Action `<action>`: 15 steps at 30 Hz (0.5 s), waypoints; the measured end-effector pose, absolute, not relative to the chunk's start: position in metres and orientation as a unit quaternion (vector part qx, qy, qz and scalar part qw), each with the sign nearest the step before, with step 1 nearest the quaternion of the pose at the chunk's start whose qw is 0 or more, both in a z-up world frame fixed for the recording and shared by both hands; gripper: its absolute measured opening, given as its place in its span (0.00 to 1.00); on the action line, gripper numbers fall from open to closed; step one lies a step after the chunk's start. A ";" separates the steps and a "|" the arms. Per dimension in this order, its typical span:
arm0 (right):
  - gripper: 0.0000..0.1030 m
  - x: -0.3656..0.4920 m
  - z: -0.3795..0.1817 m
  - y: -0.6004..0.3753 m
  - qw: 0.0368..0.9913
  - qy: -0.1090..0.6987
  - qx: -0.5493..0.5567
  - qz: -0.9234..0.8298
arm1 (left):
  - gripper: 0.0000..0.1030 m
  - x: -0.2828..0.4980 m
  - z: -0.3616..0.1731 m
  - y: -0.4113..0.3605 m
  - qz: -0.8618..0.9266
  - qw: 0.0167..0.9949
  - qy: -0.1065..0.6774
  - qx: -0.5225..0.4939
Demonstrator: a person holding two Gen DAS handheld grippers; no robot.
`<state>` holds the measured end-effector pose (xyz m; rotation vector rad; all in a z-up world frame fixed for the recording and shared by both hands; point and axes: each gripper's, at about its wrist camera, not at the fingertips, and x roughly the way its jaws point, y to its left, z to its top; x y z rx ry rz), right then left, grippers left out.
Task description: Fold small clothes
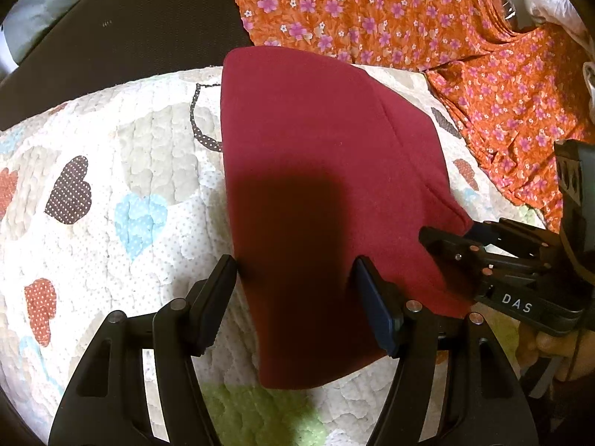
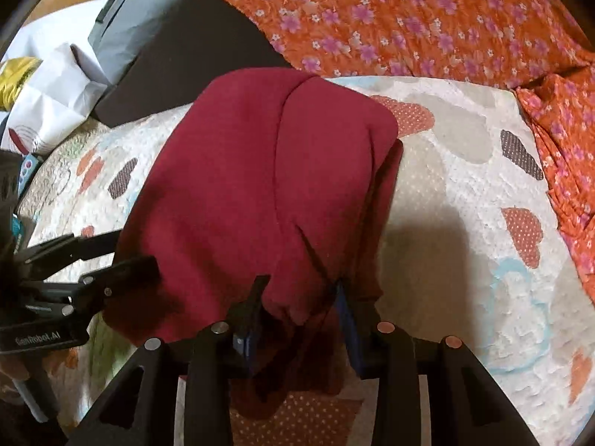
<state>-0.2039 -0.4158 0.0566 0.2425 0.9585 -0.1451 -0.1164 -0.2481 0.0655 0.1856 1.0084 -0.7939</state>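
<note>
the left claw (image 1: 293,278) gapes over the maroon garment's (image 1: 316,141) near edge, the right claw (image 2: 301,297) pinches its corner, orange floral cloth (image 1: 390,11) crowding the quilt's (image 1: 111,148) far side.

Bare quilt (image 2: 465,193) right of my maroon garment (image 2: 241,186): open passage. Far side: orange floral cloth (image 2: 409,18) heaped, blocking. Far left: dark board (image 2: 167,74), white paper bag (image 2: 55,104).

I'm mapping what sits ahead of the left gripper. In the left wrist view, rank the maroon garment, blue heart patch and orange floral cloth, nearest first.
From the left gripper:
1. maroon garment, between its fingers.
2. blue heart patch, left on the quilt.
3. orange floral cloth, far, upper right.
</note>
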 end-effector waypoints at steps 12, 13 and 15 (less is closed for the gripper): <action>0.36 -0.205 0.088 -0.426 0.888 0.433 0.145 -0.055 | 0.64 -0.109 0.080 -0.236 -0.364 0.818 0.441 0.049; 0.36 -0.208 0.096 -0.428 0.894 0.419 0.148 -0.058 | 0.64 -0.106 0.081 -0.235 -0.364 0.819 0.442 0.039; 0.38 -0.210 0.104 -0.436 0.900 0.400 0.160 -0.063 | 0.64 -0.096 0.080 -0.233 -0.364 0.814 0.453 0.010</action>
